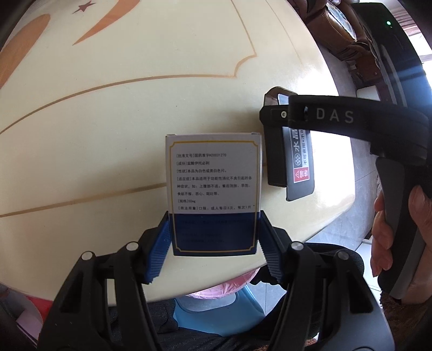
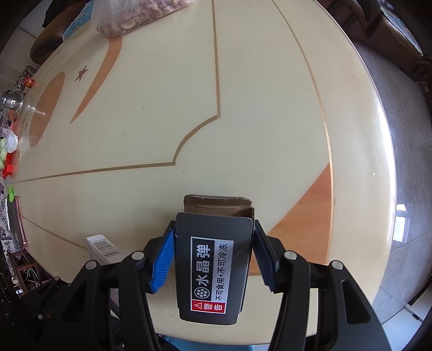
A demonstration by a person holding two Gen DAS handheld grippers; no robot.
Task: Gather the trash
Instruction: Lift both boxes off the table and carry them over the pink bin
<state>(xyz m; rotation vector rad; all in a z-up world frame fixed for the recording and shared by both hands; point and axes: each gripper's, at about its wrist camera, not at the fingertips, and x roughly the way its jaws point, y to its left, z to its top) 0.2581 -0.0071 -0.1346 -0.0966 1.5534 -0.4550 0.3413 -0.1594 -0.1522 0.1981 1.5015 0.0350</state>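
Note:
A white and blue medicine box [image 1: 213, 183] with printed text stands upright over the cream table, and my left gripper [image 1: 215, 218] is shut on its lower sides with the blue pads. In the right wrist view its barcoded end [image 2: 104, 249] shows at lower left. A black carton [image 2: 210, 270] with a white and red warning label and an open brown flap sits between the blue pads of my right gripper [image 2: 213, 226], which is shut on it. The left wrist view shows the same black carton [image 1: 299, 162] just to the right of the medicine box, under the right gripper's body.
The round cream table [image 2: 189, 108] has orange inlays and a curved edge close by. A clear bag of snacks [image 2: 135, 16] lies far back, and a glass pot [image 2: 13, 102] stands at the left rim. A pink-lined bin [image 1: 221, 289] shows below the table edge. A hand [image 1: 383, 229] grips the right handle.

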